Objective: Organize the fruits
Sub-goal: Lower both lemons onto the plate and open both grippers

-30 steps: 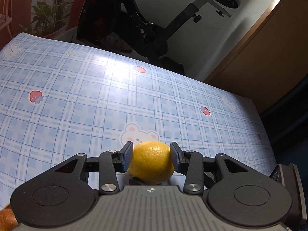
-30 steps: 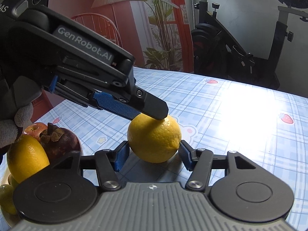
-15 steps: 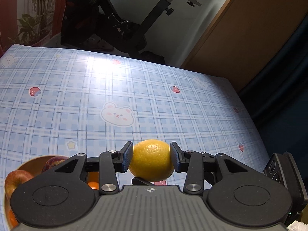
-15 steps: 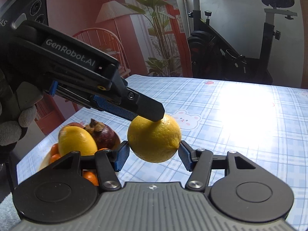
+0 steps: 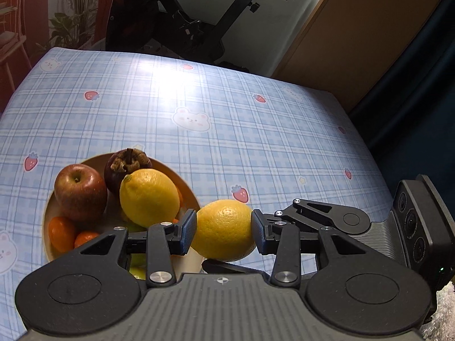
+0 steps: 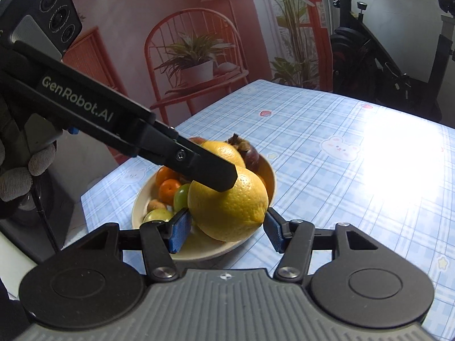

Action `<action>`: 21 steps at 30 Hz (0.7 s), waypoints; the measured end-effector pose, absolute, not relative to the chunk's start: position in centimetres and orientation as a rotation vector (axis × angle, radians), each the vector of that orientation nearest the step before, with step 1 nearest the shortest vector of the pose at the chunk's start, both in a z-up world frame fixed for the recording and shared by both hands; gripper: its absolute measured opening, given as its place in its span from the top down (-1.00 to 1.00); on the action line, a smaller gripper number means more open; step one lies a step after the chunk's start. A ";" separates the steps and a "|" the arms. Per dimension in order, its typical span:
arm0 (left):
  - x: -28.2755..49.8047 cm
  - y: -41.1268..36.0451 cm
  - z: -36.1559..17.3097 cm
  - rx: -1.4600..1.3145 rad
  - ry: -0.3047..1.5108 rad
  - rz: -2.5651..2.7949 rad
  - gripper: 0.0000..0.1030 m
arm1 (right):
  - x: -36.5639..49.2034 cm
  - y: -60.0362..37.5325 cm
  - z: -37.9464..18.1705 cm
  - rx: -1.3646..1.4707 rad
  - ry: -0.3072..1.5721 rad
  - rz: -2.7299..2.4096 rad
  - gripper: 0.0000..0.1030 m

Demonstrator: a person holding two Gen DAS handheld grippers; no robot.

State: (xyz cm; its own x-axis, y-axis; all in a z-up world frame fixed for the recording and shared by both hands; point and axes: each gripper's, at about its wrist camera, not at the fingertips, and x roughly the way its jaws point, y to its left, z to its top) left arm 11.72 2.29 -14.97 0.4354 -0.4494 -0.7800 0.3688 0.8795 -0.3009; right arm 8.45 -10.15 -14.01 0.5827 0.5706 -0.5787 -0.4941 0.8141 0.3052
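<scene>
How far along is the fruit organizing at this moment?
Done: the bowl already holds an apple, a mangosteen, a lemon and small oranges.
In hand: the left gripper and right gripper both clamp one yellow citrus in the air at the bowl's edge.
Left: setting it in the bowl. No other loose fruit shows on the tablecloth.

Home, exercise bike (image 5: 199, 25), tablecloth-covered table (image 5: 227, 108), houseplants (image 6: 193, 54)

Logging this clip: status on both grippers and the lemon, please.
Left gripper and right gripper both shut on one lemon. Lemon airborne beside the fruit bowl, not yet in. Bowl crowded: second lemon, apple, oranges.
</scene>
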 end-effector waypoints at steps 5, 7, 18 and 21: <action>11.3 3.9 -15.6 -0.128 1.010 -0.478 0.16 | 9.0 -8.8 -14.5 0.093 0.769 0.673 -0.14; 11.4 4.4 -15.9 -0.137 1.018 -0.466 0.17 | 9.3 -8.3 -14.8 0.086 0.787 0.694 -0.14; 11.9 5.5 -18.1 -0.145 1.053 -0.417 0.22 | 10.3 -7.0 -16.3 0.062 0.835 0.766 -0.12; 11.8 5.7 -18.1 -0.152 1.051 -0.406 0.24 | 10.5 -6.7 -16.3 0.055 0.843 0.780 -0.12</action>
State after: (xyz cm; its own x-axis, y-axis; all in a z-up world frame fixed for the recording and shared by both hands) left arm 11.83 5.70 -18.12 0.4307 -0.3959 -0.8110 0.2528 0.9156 -0.3127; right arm 10.45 -6.68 -16.32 0.4096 0.6399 -0.6502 -0.5984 0.7264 0.3380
